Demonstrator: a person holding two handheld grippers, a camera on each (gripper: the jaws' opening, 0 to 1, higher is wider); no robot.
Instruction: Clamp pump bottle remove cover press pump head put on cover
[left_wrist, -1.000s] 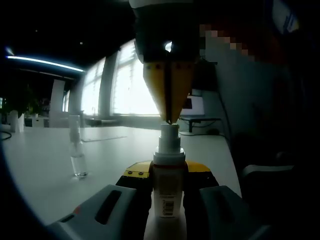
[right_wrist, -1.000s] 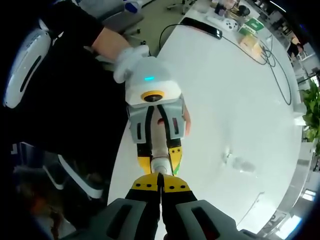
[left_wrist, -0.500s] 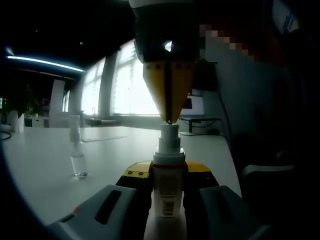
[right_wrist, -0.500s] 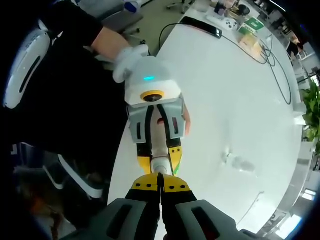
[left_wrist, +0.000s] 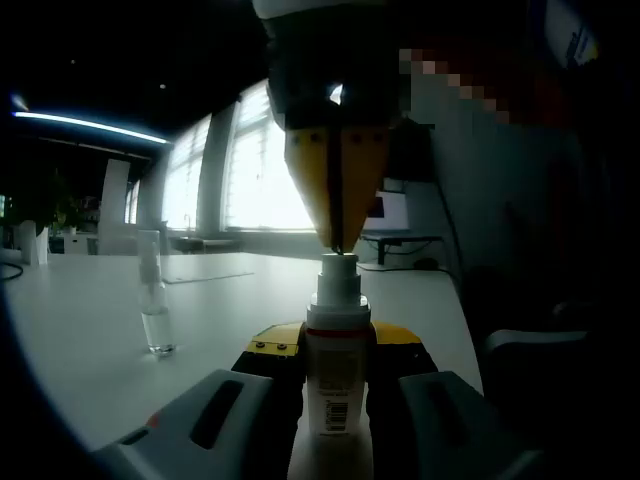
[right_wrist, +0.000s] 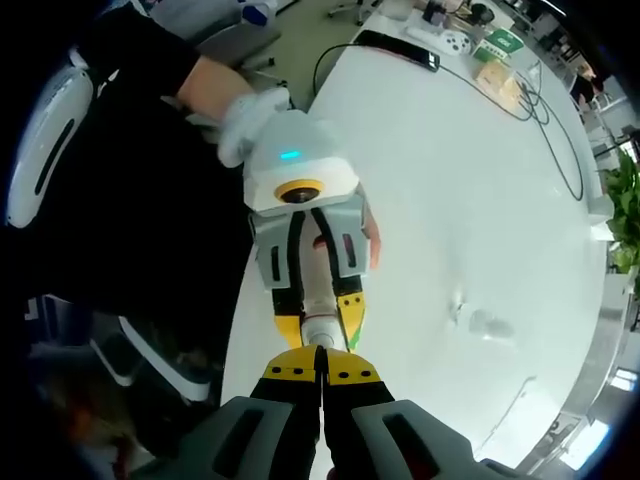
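— While clamped upright in the left claw (left_wrist: 336, 375), where stands the pump bottle (left_wrist: 337, 385)?
— Between the two yellow-tipped jaws, shut on its white body, above the near edge of the desk (left_wrist: 90, 340).
— And the right claw (left_wrist: 337, 240)?
— Pressed shut, nothing between the jaws, tips pointing down and touching the pump head (left_wrist: 337, 272).
— From the right gripper view?
— Looks straight down on the bottle top (right_wrist: 322, 330), just beyond the closed tips.
— Whereabouts of the cover (left_wrist: 153, 292)?
— Clear, standing upright on the desk, well apart to the left.
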